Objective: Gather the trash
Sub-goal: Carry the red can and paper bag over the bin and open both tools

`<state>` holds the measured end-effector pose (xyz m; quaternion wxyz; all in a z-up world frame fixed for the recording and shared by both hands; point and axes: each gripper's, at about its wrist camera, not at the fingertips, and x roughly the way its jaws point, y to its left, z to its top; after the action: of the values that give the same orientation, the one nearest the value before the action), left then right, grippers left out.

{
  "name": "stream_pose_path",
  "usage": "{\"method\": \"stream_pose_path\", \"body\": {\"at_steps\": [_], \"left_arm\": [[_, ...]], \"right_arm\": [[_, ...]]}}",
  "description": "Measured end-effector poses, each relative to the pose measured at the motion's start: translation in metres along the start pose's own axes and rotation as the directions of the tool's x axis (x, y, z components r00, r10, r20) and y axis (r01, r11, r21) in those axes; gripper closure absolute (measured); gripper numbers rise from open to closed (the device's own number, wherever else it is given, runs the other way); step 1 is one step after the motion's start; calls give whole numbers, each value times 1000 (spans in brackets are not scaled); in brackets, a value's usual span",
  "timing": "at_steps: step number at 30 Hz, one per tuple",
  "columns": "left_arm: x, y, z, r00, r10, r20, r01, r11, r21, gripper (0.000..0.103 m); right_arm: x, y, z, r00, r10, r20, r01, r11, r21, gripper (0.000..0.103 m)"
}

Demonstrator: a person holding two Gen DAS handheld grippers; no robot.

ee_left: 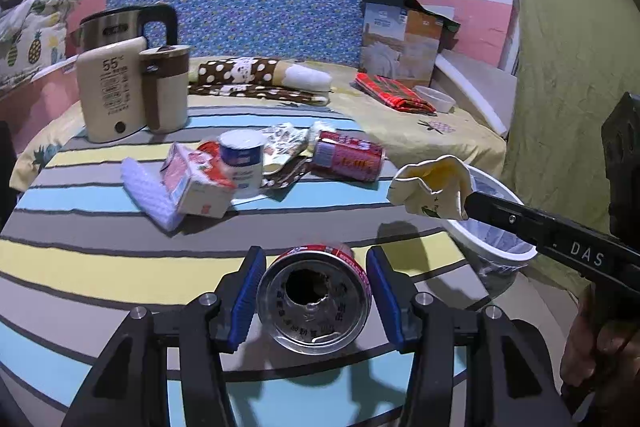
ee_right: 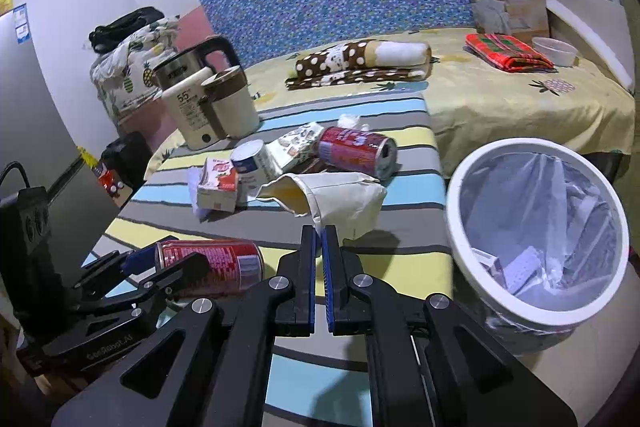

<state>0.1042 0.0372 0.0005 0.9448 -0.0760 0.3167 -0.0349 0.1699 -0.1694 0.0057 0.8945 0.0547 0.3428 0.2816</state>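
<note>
Two light pieces ride in my tools: my left gripper [ee_left: 316, 297] squeezes a dentable, slippery red can [ee_left: 314, 301] across its sides, my right gripper [ee_right: 322, 247] pinches a limp cream wrapper [ee_right: 340, 201] by its edge.

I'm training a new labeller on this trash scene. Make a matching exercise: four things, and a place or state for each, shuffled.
Things:
1 near red can
2 cream bag
3 white bin
4 steel kettle

Places or states:
A lined with clear plastic
B in the left gripper
C behind the cream jug
D pinched by the right gripper

Pairs: 1-B, 2-D, 3-A, 4-C
</note>
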Motion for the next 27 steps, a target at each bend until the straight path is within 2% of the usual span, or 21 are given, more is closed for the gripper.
{"method": "stream_pose_path", "body": {"at_steps": [15,27], "left_arm": [[20,-56,42,996,-87,31,84,993,87,51],[61,-123,71,981,-193,10,189,970,154,51]], "right_arm": [[-35,-56,0,992,-99,73,92,991,99,97],[-53,-107,-10,981,-182,69,166,967,194,97]]}}
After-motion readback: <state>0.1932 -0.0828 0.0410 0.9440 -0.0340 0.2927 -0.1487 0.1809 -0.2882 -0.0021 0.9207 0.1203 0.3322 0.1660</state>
